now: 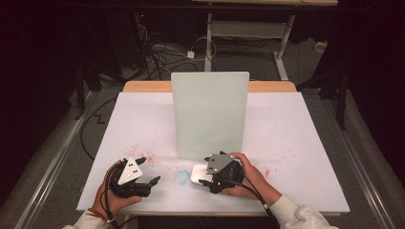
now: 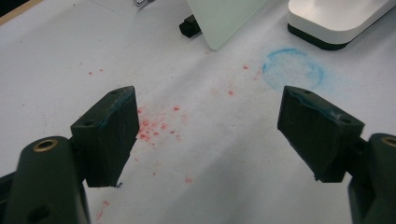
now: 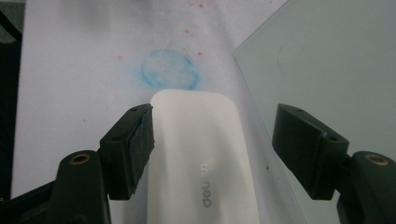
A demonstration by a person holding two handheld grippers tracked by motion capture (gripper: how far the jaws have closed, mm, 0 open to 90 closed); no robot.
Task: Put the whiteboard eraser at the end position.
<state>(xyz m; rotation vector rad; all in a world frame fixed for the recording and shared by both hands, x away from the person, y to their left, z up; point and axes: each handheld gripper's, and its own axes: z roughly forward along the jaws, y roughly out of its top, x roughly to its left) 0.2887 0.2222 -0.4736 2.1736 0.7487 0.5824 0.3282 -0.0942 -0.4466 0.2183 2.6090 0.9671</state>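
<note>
Straddling a white block (image 3: pixel 201 158) with the right gripper (image 1: pixel 216 175), near the front middle of the worktop (image 1: pixel 296 143).

The right jaws stand apart on either side of the block, one touching or nearly touching its flank, the other off it; nothing is clamped yet. The block's long axis runs straight away from these jaws toward a blue chalk ring (image 3: pixel 168 70), just before an upright pale panel (image 1: pixel 210 112). The left gripper (image 1: pixel 138 179) rests well aside, jaws wide and empty, so the right hand (image 1: pixel 253 179) is clearly nearer.
</note>
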